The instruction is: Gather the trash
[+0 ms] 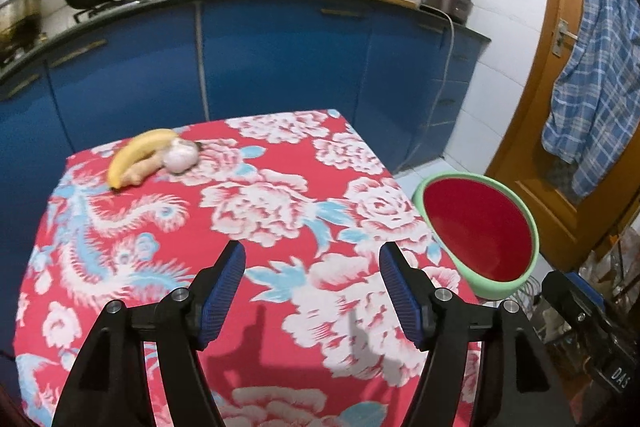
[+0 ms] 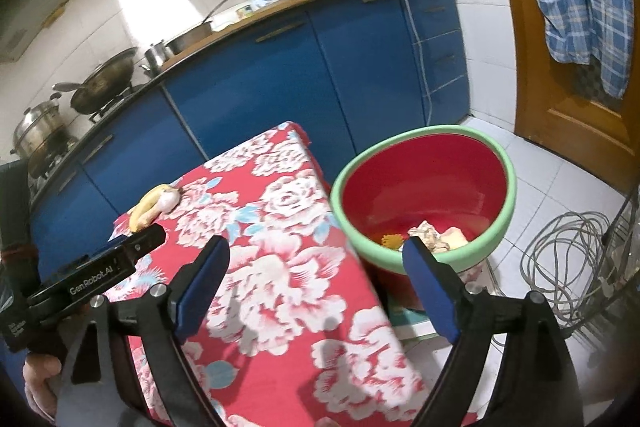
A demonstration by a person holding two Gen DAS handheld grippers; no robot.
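Both grippers hang over the near part of the surface (image 1: pixel 280 195), which is covered with a red flowered cloth, and both are released with nothing between the fingers. The left gripper (image 1: pixel 312 291) has its blue pads spread over bare cloth. The right gripper (image 2: pixel 316 291) stands wider still, straddling the surface's right edge.

The only loose things left on the cloth sit together at the far left corner: a banana (image 1: pixel 136 155) with a pale round bulb, perhaps garlic (image 1: pixel 182 157), touching its right end, and a knobbly tan piece, maybe ginger (image 1: pixel 146 171), tucked against it. From the left fingers the pile lies ahead and to the left, well apart. The banana's long axis runs on a diagonal from near left to far right.

The bin (image 2: pixel 424 195), red inside with a green rim, stands on the floor just beside the surface's right edge, and scraps already lie at its bottom. It is nearest the right gripper.

Judging from this, the left hand is better placed for the pile. Whether those items count as trash is unclear.
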